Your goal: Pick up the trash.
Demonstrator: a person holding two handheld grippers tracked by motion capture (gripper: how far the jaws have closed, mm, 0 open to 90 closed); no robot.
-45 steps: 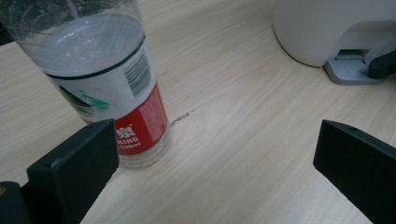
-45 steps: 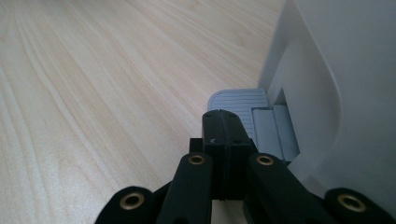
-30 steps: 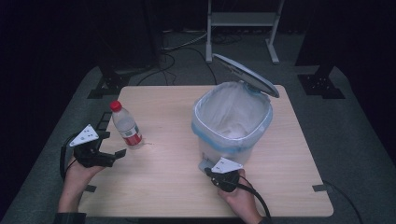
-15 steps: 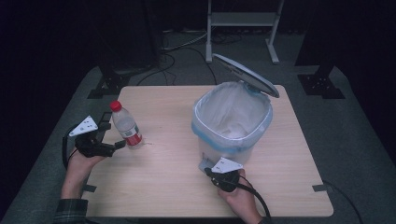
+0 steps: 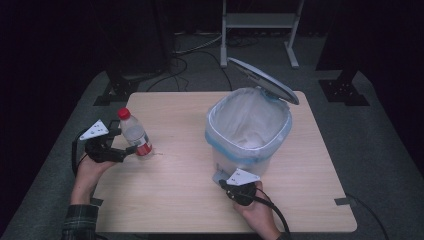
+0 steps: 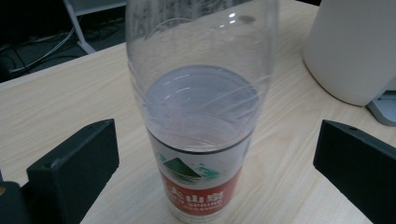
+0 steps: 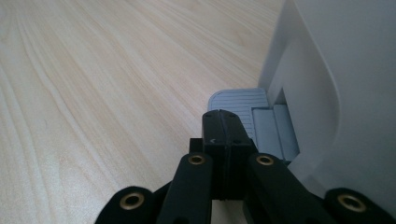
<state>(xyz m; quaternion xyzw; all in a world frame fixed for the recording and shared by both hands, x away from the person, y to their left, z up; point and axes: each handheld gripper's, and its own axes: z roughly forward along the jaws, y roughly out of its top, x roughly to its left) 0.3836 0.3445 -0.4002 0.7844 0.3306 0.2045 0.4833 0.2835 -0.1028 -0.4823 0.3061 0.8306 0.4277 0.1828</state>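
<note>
One bottle [image 5: 134,137], one bin [image 5: 248,131], two claws.

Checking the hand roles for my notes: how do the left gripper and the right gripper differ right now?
The left gripper has its jaws open either side of the upright water bottle, not pressing it; the right gripper has its jaws shut, empty. The left is at the bottle; the right's tips rest on the pedal of the open bin. Both are hand-held over the table.
</note>
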